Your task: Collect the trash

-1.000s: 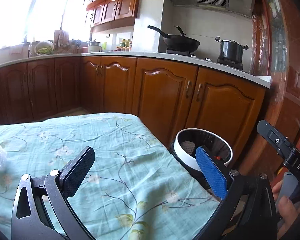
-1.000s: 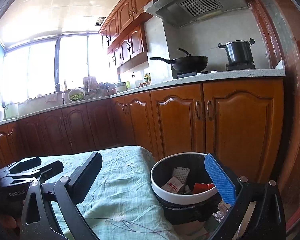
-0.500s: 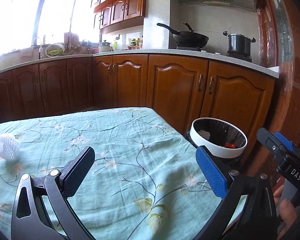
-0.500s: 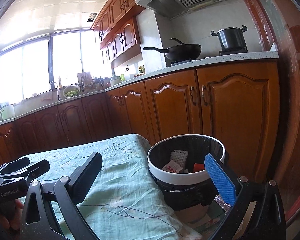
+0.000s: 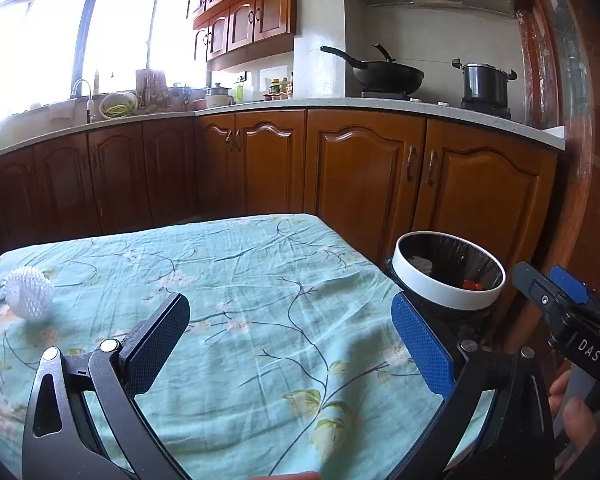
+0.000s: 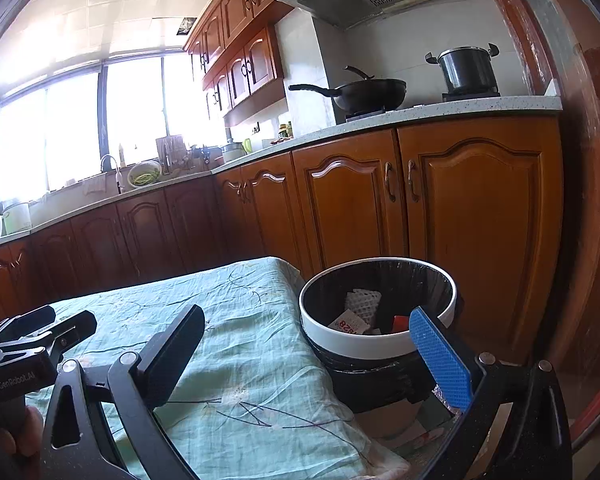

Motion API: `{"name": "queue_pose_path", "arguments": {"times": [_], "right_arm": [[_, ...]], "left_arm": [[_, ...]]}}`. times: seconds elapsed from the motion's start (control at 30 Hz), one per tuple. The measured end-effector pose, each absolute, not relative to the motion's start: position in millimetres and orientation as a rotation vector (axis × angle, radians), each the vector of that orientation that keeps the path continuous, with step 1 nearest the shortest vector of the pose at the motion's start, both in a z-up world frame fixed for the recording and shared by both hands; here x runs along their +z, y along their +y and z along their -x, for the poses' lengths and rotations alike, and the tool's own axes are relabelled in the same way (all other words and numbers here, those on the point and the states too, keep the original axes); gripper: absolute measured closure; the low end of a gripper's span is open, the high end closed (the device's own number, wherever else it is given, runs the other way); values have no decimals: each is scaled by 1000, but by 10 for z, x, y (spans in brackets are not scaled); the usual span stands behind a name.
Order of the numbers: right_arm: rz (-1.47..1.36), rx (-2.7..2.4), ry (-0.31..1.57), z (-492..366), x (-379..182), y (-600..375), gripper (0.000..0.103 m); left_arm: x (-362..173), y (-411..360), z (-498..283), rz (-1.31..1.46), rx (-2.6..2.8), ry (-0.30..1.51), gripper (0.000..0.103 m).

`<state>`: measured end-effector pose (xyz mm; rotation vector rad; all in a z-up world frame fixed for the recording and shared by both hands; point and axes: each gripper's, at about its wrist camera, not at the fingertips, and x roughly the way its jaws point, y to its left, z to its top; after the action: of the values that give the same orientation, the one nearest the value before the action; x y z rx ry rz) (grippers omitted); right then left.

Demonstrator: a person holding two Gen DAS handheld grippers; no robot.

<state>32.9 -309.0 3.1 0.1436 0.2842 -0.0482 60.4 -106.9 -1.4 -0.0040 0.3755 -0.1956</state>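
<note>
A white foam net ball (image 5: 27, 297) lies on the teal flowered tablecloth (image 5: 236, 280) at the far left in the left wrist view. A trash bin with a white rim (image 5: 448, 298) and black liner stands off the table's right edge; in the right wrist view the bin (image 6: 374, 346) holds white foam, a printed wrapper and a red scrap. My left gripper (image 5: 290, 334) is open and empty above the cloth. My right gripper (image 6: 306, 346) is open and empty at the table's right edge, its blue finger in front of the bin.
Brown wooden cabinets (image 5: 364, 176) and a counter run behind the table, with a wok (image 5: 384, 74) and a pot (image 5: 485, 84) on the stove. The right gripper's body (image 5: 568, 320) shows at the right of the left wrist view; the left gripper's body (image 6: 20, 356) at the left of the right wrist view.
The left gripper has drawn back and leftward from the bin, so more of the cloth and the foam ball show. The right gripper shifted slightly; the bin looks closer. Both stayed open.
</note>
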Motion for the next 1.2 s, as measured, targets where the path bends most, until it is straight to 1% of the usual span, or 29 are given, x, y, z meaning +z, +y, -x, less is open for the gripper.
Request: {"name": "queue_pose_path", "arguments": {"times": [1.2], "right_arm": [[-146, -26, 264, -292, 88, -3046, 0]], "left_arm": [[0, -1126, -585, -12, -184, 370, 0]]}}
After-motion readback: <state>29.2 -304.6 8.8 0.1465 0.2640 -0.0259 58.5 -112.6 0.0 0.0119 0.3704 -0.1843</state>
